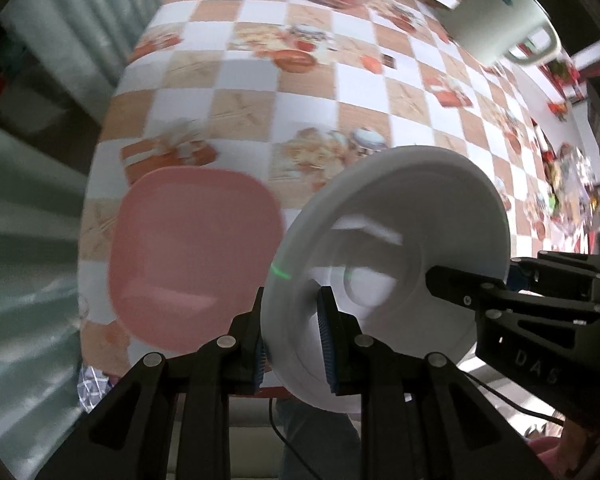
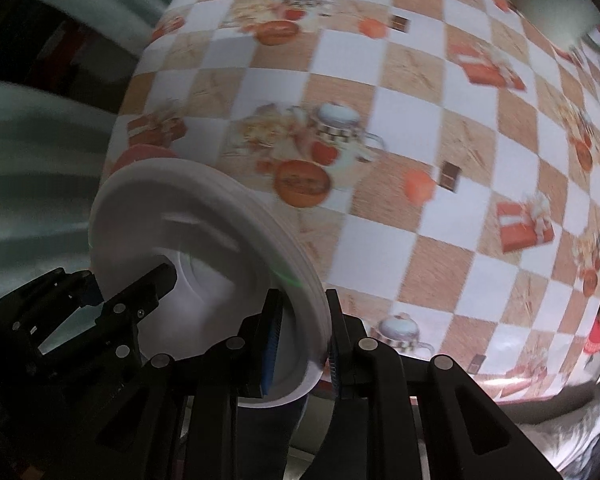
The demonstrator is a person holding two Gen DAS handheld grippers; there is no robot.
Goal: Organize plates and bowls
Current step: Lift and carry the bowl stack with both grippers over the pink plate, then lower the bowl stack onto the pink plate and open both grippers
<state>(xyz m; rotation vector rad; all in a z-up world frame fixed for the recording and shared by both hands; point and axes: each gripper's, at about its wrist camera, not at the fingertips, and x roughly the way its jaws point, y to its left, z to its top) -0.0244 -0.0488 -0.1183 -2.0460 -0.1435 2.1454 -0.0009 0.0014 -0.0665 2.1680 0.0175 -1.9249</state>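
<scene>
The white plate [image 1: 380, 240] hangs above the counter [image 1: 260, 92], steeply tilted, its hollow face turned toward both cameras and its rim running from low near the counter's near edge up and away. It is round, so it has no long axis. The left claw [image 1: 292, 336] is clamped on the rim at one side; the right claw [image 2: 300, 340] is clamped on the opposite side of the rim, blue pads pressed to either face. In the right wrist view the rim looks layered, perhaps more than 1 plate; blur prevents telling. A pink square plate [image 1: 196, 260] lies flat by the counter's left edge, just beside the white plate. A white pot [image 1: 496, 16] stands at the far right. The checkered middle of the counter lies bare.
</scene>
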